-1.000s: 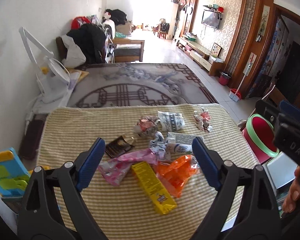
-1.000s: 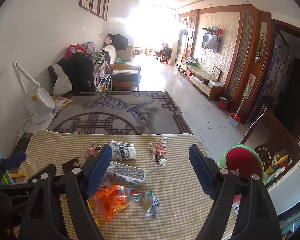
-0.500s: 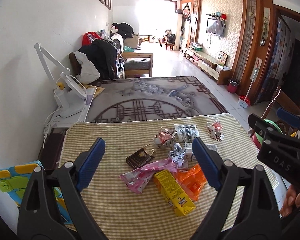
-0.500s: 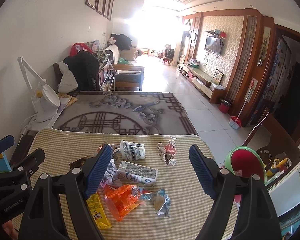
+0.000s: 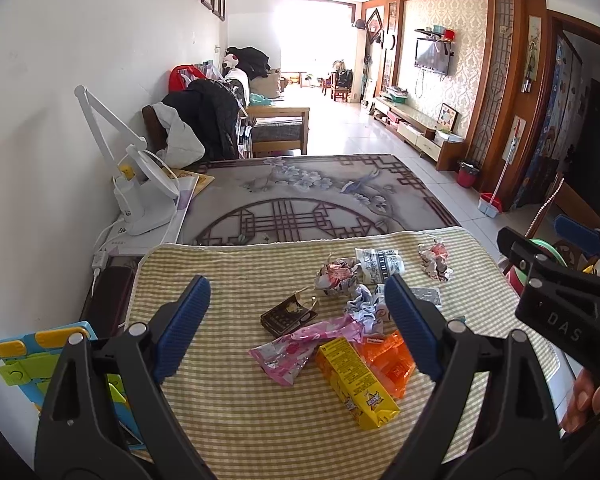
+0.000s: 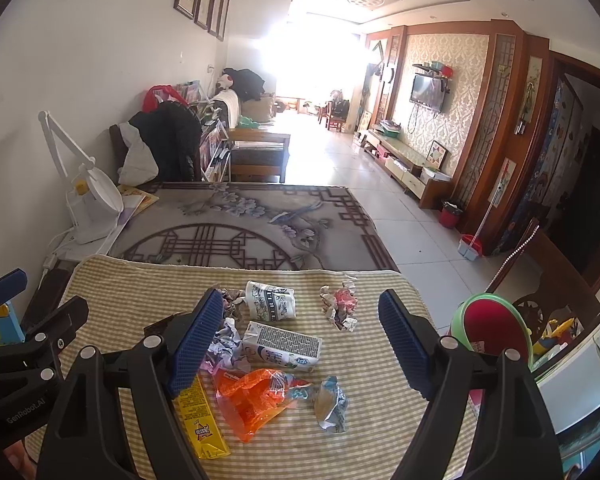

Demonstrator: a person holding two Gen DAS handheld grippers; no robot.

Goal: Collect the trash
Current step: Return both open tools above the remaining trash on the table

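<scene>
Several pieces of trash lie on a yellow checked cloth (image 5: 220,272): a yellow carton (image 5: 356,384), an orange wrapper (image 5: 392,364), a pink wrapper (image 5: 296,344), a dark brown packet (image 5: 288,314), crumpled papers (image 5: 338,274) and a white milk carton (image 6: 282,346). A red bin with a green rim (image 6: 494,330) stands off the table's right edge. My left gripper (image 5: 298,324) is open and empty above the pile. My right gripper (image 6: 300,340) is open and empty above the milk carton.
A white desk lamp (image 5: 140,192) stands on the floor by the left wall. A blue and yellow toy (image 5: 24,360) sits left of the table. A patterned rug (image 5: 300,200) lies beyond the table's far edge.
Both grippers have pulled back and tilted up, so the trash sits lower and farther in both views. Both stay open. Nothing on the cloth has moved.
</scene>
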